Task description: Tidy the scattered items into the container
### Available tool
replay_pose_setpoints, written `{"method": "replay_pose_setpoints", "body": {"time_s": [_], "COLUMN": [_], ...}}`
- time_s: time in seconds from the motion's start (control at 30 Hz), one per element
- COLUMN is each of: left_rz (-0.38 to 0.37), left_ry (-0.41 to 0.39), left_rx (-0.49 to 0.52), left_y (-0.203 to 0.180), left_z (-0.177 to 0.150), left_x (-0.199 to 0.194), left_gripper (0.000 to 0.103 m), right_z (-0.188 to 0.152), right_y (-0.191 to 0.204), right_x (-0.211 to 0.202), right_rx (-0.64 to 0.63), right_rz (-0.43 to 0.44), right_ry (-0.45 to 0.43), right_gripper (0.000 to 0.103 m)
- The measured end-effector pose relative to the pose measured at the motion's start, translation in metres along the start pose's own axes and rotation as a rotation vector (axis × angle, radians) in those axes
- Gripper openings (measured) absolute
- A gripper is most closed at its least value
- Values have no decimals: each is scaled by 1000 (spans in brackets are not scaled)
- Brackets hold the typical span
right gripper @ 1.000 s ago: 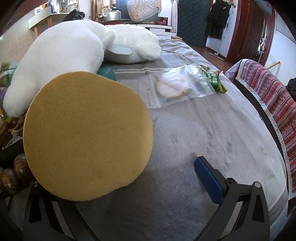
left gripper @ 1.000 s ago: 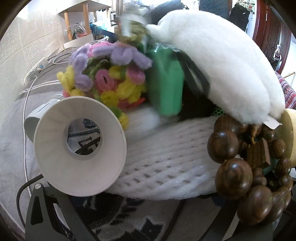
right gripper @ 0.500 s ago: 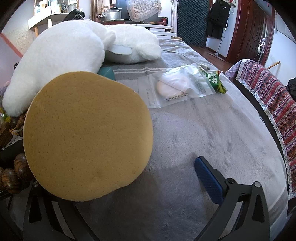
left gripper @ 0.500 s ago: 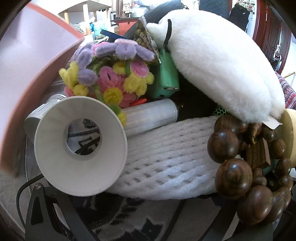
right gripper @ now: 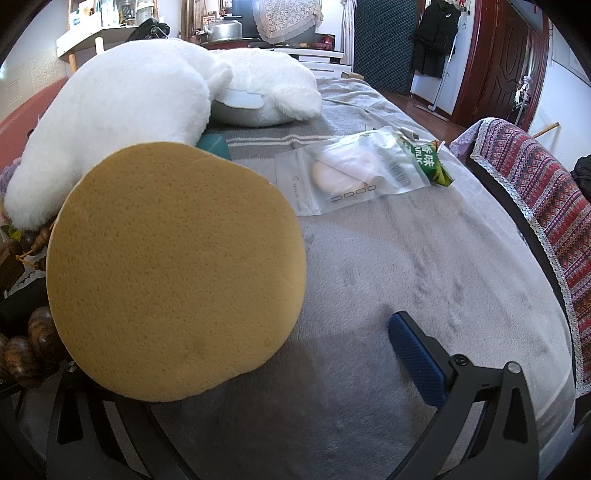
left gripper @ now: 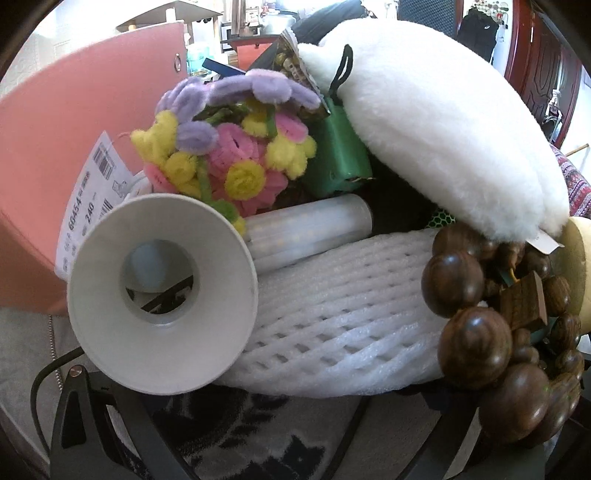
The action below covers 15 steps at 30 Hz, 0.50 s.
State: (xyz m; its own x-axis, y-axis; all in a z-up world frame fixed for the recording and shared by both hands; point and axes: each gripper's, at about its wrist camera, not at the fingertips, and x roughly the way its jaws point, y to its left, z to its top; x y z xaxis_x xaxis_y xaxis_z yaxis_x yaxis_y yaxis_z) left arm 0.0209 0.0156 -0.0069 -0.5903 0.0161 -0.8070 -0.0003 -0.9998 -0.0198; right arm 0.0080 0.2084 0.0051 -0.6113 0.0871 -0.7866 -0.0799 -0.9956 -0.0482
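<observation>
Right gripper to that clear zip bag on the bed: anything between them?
Nothing visible. Bare grey blanket runs from the right gripper up to the zip bag. The yellow sponge fills the view's left half and hides the left finger, but sits left of that line. Blue right fingertip is clear.

You've got a grey blanket spread flat over the whole work surface, a white cable trailing across its far part. A patterned woven cloth with a lace edge hangs along the blanket's right side. Behind it there's a dark red door, with a black jacket hanging just left of it. At the far end you see a metal kettle beside a lace cloth; a white shelf stands far left against an embossed white wall
</observation>
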Motion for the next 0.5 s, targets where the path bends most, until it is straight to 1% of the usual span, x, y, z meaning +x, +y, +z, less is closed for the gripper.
{"method": "replay_pose_setpoints", "body": {"time_s": [0.5], "left_rz": [0], "left_ry": [3], "left_rx": [0], "left_y": [9], "left_z": [4], "left_x": [3], "left_gripper": [103], "right_z": [0], "right_y": [1], "right_x": [0], "right_rx": [-1], "right_rz": [-1], "right_ry": [0], "right_gripper": [103]}}
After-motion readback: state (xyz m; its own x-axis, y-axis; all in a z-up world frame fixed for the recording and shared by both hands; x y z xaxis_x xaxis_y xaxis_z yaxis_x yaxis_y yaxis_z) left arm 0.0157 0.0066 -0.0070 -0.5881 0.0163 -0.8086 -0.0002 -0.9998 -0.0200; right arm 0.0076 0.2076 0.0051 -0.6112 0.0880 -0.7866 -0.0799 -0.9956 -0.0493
